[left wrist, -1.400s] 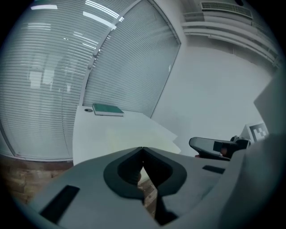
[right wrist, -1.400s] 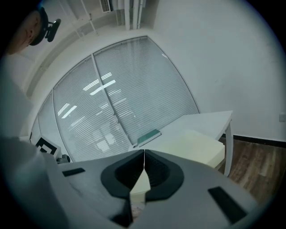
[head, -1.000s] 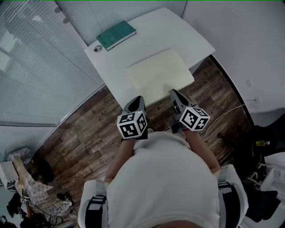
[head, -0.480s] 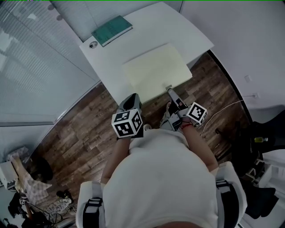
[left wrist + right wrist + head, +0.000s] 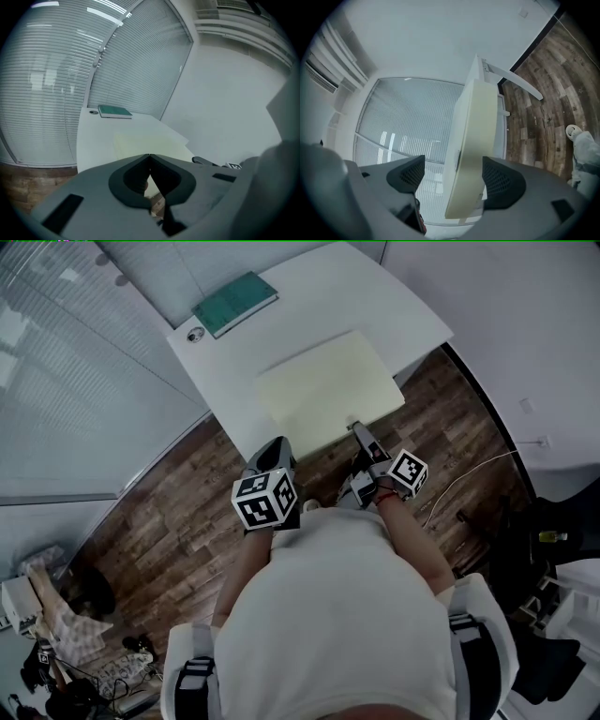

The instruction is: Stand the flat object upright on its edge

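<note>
Flat board point(image 5: 323, 390), pale rectangle on white table point(image 5: 384, 287)

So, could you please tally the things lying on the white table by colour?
Pale yellow flat board: 1
Green book: 1
Small silvery round disc: 1
Total: 3
</note>
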`<control>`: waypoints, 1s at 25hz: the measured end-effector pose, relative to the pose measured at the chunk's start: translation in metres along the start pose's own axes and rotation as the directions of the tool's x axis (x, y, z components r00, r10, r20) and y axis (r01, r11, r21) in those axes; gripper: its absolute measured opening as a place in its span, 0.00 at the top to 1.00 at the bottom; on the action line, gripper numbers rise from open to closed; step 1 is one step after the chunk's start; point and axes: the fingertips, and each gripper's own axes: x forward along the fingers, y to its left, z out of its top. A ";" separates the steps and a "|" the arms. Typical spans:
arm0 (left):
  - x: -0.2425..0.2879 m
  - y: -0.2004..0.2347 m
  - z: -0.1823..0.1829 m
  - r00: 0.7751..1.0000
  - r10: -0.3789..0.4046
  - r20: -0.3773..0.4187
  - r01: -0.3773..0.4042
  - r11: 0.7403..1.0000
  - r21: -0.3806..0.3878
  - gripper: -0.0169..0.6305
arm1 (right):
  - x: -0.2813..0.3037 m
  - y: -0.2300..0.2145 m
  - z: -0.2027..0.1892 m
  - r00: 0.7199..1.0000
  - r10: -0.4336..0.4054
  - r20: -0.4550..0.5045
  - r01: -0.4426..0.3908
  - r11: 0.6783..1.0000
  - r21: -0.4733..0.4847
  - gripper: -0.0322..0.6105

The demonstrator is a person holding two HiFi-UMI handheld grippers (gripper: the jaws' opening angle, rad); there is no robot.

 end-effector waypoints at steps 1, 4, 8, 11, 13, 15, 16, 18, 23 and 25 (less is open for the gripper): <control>0.001 0.000 0.000 1.000 0.003 -0.001 -0.003 1.000 0.003 0.94 | 0.002 -0.003 0.001 1.000 -0.006 0.002 0.006 1.000 0.005 0.37; 0.003 0.002 0.001 1.000 0.012 -0.002 -0.012 1.000 0.006 0.94 | 0.011 -0.014 0.003 1.000 -0.023 0.005 0.023 1.000 0.021 0.35; 0.004 0.001 0.002 1.000 0.022 0.000 -0.022 1.000 0.012 0.94 | 0.018 -0.024 0.006 0.999 -0.038 0.001 0.038 0.999 0.036 0.31; 0.006 0.001 0.002 1.000 0.030 0.001 -0.030 0.999 0.013 0.94 | 0.025 -0.028 0.010 0.999 -0.034 0.003 0.033 0.998 0.053 0.29; 0.007 0.001 0.002 0.999 0.036 0.002 -0.036 0.999 0.012 0.94 | 0.031 -0.033 0.013 0.999 -0.036 0.006 0.036 0.997 0.068 0.27; 0.008 0.002 0.004 0.999 0.045 0.004 -0.045 0.999 0.009 0.94 | 0.037 -0.036 0.017 0.999 -0.043 0.006 0.042 0.996 0.082 0.27; 0.008 0.003 0.005 0.999 0.049 0.005 -0.049 0.999 0.006 0.94 | 0.040 -0.038 0.019 0.999 -0.044 0.007 0.043 0.995 0.092 0.27; 0.010 0.004 0.006 0.998 0.059 0.007 -0.059 0.998 0.001 0.94 | 0.046 -0.040 0.023 0.999 -0.043 0.010 0.042 0.994 0.103 0.27; 0.009 0.011 0.006 0.996 0.091 0.009 -0.091 0.996 -0.016 0.94 | 0.061 -0.040 0.027 0.999 -0.042 0.001 0.042 0.995 0.096 0.27; 0.010 0.014 0.006 0.995 0.104 0.009 -0.104 0.994 -0.020 0.94 | 0.068 -0.040 0.029 0.999 -0.042 0.002 0.042 0.994 0.097 0.27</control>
